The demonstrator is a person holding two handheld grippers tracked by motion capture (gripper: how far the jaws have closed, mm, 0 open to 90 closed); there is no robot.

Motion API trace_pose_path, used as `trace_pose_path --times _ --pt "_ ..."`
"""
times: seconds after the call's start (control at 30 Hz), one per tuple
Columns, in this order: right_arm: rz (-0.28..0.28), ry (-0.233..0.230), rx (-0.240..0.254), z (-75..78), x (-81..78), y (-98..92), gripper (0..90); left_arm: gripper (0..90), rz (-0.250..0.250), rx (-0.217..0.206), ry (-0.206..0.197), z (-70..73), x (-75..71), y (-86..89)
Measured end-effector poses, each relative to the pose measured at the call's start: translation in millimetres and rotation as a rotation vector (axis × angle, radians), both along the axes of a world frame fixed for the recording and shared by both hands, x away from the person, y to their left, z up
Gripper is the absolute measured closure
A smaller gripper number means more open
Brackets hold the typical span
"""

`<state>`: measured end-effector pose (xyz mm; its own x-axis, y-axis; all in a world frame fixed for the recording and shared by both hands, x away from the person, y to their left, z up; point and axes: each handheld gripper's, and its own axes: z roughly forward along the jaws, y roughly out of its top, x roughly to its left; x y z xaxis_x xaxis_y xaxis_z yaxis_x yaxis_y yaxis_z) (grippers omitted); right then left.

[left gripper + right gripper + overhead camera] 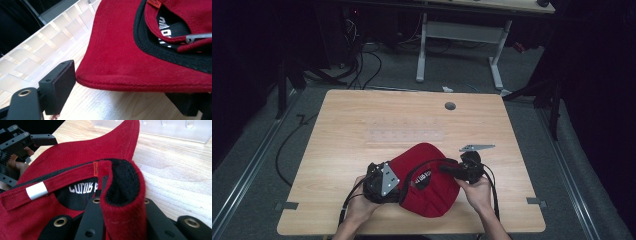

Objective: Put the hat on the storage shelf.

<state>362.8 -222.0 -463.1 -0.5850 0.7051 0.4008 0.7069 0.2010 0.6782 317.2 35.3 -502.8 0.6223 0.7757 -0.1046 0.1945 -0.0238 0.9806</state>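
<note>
A red cap [428, 181] with a black inner band lies upside down on the near middle of the wooden table [362, 125]. My right gripper [446, 169] comes in from the cap's right and is shut on its rim; the red and black fabric [122, 192] stands folded between the jaws. At the cap's left, my left gripper [403, 183] is open, its jaws wide apart on either side of the brim [120, 60]. The brim's edge lies between the left fingertip [58, 86] and the other jaw, which sits under the brim. A silver strap buckle [37, 190] shows inside the cap.
A clear plastic rack [407, 134] lies flat on the table just beyond the cap, also seen as the rack [47, 40] in the left gripper view. A round cable hole [450, 106] sits near the far edge. A white desk frame [459, 45] stands beyond.
</note>
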Motion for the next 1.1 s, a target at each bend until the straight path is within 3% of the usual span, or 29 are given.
trace_pose_path --times 0.13,0.23,0.4,0.5,0.57,0.7,0.9,1.1 --pt "0.002 0.013 0.012 -0.2 0.1 0.1 84.0 20.6 -0.005 0.016 -0.014 0.1 -1.0 -0.1" --pt "0.005 0.023 0.028 1.0 -0.3 -0.3 83.8 30.9 -0.025 0.038 -0.028 -0.2 -3.8 -2.1" --pt "0.011 0.028 0.043 2.9 -0.4 -1.4 83.6 39.4 -0.041 0.072 -0.028 0.5 -4.4 -4.8" --pt "0.025 0.034 0.058 2.3 -0.1 -2.1 83.1 45.9 -0.042 0.051 -0.008 2.7 -1.9 -2.0" --pt "0.030 0.035 0.078 1.0 -0.2 -2.8 82.8 49.8 -0.049 0.008 0.033 7.0 1.1 2.1" --pt "0.036 0.031 0.096 -0.7 -0.6 -2.8 81.5 56.3 -0.083 0.032 0.059 8.5 -2.4 2.7" --pt "0.043 0.006 0.133 -0.1 0.7 -5.1 75.2 67.7 -0.147 0.006 0.131 12.5 -4.1 6.2" --pt "0.011 -0.029 0.150 1.2 1.4 -5.6 62.3 75.9 -0.177 0.021 0.145 16.3 -8.1 4.2"
